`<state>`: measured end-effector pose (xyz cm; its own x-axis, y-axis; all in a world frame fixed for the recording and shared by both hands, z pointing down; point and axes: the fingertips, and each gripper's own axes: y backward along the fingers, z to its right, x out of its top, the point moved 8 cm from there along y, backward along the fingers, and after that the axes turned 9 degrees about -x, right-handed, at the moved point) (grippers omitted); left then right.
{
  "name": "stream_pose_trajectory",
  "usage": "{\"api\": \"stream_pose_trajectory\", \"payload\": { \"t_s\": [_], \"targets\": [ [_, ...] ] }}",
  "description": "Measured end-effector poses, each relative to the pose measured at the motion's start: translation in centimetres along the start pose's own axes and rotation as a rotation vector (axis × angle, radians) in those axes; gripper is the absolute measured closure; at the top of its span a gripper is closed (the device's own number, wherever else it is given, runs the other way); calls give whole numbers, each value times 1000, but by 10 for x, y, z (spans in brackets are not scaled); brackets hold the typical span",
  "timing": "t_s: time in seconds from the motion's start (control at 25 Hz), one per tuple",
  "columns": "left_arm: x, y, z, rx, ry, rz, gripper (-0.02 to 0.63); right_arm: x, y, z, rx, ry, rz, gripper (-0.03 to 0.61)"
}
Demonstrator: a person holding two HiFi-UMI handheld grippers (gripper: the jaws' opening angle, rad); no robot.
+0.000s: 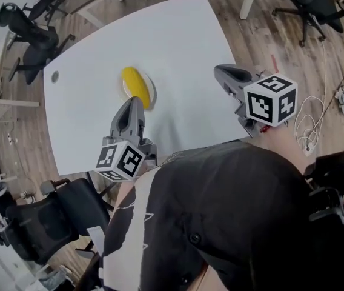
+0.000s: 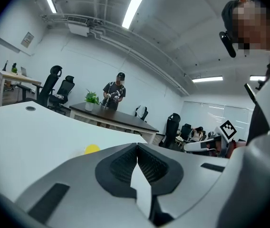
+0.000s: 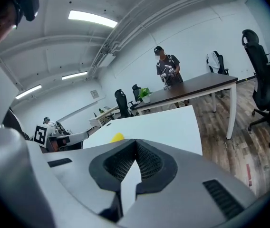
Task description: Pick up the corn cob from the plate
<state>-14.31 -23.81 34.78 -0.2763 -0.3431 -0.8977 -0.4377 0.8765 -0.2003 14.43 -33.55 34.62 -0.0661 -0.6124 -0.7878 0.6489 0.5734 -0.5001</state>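
A yellow corn cob (image 1: 137, 86) lies on a small white plate (image 1: 151, 90) near the middle of the white table (image 1: 178, 47). My left gripper (image 1: 133, 103) is shut and empty, its tip just short of the near end of the cob. My right gripper (image 1: 221, 73) is also shut and empty, hovering to the right of the plate near the table's right edge. In the left gripper view only the top of the corn cob (image 2: 91, 149) shows above the closed jaws. In the right gripper view the corn cob (image 3: 117, 137) peeks over the closed jaws too.
A round cable hole (image 1: 54, 76) sits at the table's left corner. Office chairs (image 1: 33, 41) stand left of the table, another chair (image 1: 308, 5) at the far right. White cables (image 1: 308, 123) lie on the wooden floor. A person stands at a dark desk (image 2: 113, 115) beyond.
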Motion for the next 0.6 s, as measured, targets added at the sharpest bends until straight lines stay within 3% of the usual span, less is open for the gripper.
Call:
{"api": "stream_pose_trajectory", "payload": {
  "t_s": [0.48, 0.52, 0.6],
  "targets": [
    [7, -25, -89, -57, -30, -193, 594, -14, -25, -44, -171, -127, 55, 565],
    [7, -31, -97, -61, -33, -210, 579, -18, -26, -47, -191, -144, 60, 565],
    [8, -43, -109, -75, -45, -243, 477, -26, -25, -50, -232, -178, 70, 565]
  ]
}}
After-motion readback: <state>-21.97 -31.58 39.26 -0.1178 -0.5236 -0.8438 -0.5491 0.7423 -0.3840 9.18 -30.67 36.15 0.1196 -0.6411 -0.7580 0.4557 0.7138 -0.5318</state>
